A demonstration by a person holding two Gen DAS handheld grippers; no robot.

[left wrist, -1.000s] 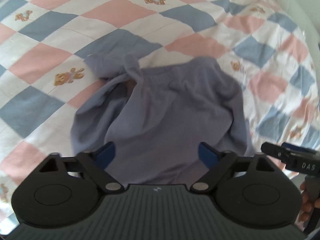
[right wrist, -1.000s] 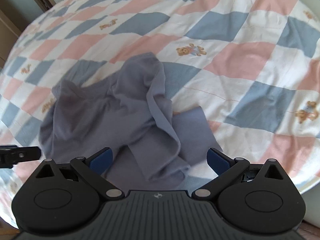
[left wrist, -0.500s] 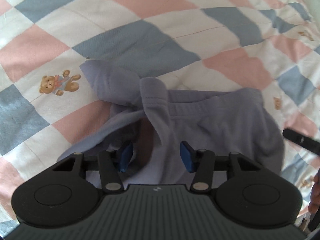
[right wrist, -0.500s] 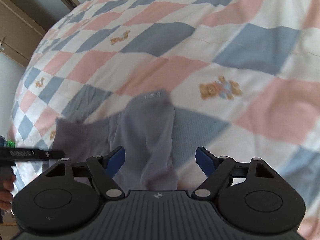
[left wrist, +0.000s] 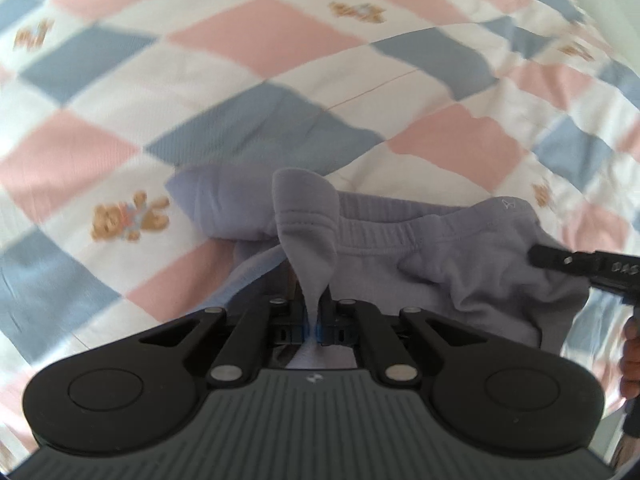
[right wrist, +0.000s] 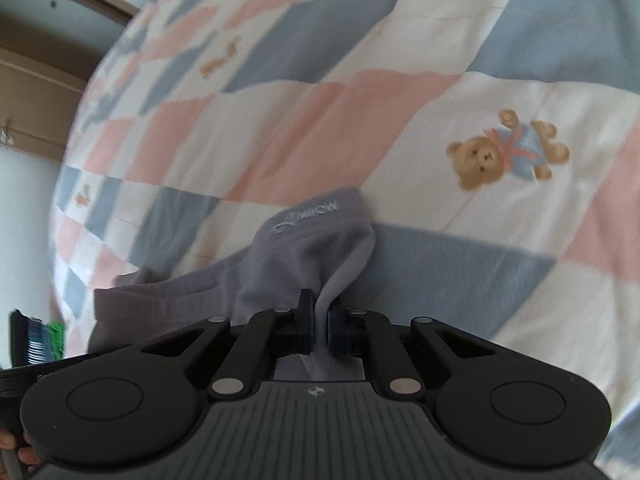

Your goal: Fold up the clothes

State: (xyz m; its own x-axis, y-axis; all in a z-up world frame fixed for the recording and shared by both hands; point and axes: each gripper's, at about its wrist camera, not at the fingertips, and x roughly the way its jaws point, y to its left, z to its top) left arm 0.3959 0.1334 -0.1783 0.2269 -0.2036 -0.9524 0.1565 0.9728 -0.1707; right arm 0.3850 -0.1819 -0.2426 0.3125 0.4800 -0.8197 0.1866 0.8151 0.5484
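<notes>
A grey-lilac pair of sweatpants (left wrist: 440, 264) lies crumpled on the checked quilt (left wrist: 256, 36). My left gripper (left wrist: 314, 330) is shut on a fold of the waistband at its left end; the cloth rises in a peak between the jaws. My right gripper (right wrist: 318, 330) is shut on the other waistband corner (right wrist: 316, 240), which carries a stitched logo. The right gripper also shows at the right edge of the left wrist view (left wrist: 580, 266), at the garment's right side. The legs of the pants are hidden under both gripper bodies.
The quilt (right wrist: 400, 128) has pink, blue and white squares with teddy-bear (right wrist: 508, 152) prints. The bed's rounded edge falls off at the left of the right wrist view, with wooden furniture (right wrist: 36, 92) beyond. A hand (left wrist: 632, 360) holds the right gripper's handle.
Both grippers moved down and forward onto the waistband and closed from wide open to shut on its two ends. The cloth is now pulled up at both grips.
</notes>
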